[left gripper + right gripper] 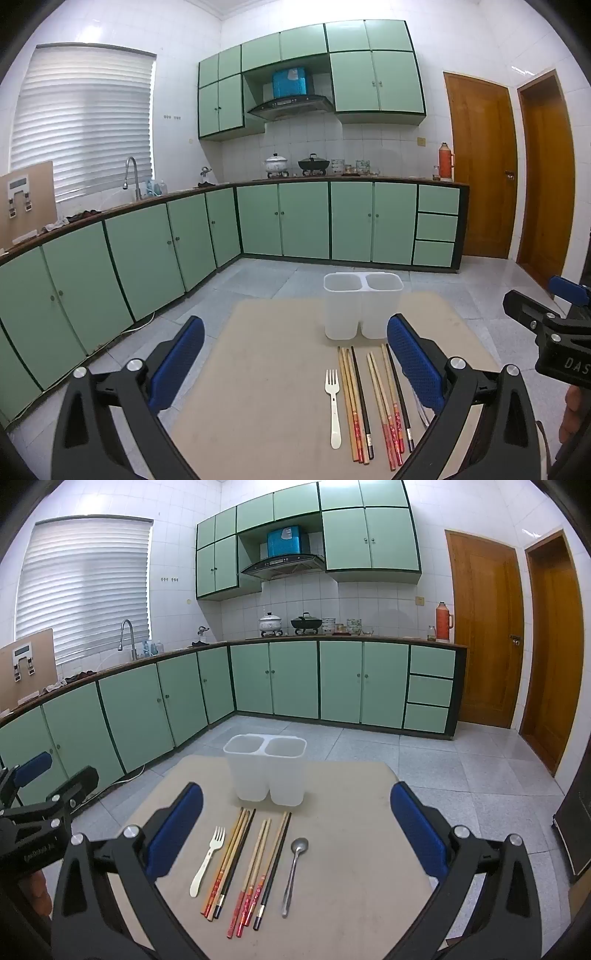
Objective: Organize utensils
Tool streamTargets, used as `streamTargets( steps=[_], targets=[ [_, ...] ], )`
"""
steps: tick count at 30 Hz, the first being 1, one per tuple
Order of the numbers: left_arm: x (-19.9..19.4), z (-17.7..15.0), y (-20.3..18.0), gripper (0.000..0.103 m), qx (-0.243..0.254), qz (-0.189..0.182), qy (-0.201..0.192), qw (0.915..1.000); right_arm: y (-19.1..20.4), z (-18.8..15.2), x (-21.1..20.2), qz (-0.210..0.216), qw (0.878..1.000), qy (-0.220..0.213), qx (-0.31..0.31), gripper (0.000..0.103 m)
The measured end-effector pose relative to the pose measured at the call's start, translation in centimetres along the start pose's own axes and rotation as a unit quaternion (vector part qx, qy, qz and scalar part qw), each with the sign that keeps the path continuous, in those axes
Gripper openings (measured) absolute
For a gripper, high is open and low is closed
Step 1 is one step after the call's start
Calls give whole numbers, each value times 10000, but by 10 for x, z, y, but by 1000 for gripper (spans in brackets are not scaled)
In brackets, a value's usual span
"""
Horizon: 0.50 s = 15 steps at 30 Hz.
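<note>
Utensils are laid in a neat row at lower centre of the table [351,849] — fork [208,860], chopsticks [247,867], spoon [293,875] — presumably for easy picking. Behind them, mid-frame, a twin-compartment holder [266,768] is seen, both compartments empty. Left gripper [295,365] and right gripper [297,834] are held wide apart, nothing grasped — sorting is judged not yet begun.
</note>
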<state>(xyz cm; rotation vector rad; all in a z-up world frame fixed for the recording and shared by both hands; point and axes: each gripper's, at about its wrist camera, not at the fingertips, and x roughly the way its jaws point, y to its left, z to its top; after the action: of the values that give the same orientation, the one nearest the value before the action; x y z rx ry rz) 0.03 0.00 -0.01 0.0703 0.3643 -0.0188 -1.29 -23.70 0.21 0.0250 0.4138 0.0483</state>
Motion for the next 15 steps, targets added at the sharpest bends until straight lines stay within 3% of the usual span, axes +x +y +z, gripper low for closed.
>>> streamTargets(
  steps=[15],
  targets=[
    [0,1,4,97,-50,23,-48,10000,-3,-1,-1,2,10000,-13,-3,98]
  ],
)
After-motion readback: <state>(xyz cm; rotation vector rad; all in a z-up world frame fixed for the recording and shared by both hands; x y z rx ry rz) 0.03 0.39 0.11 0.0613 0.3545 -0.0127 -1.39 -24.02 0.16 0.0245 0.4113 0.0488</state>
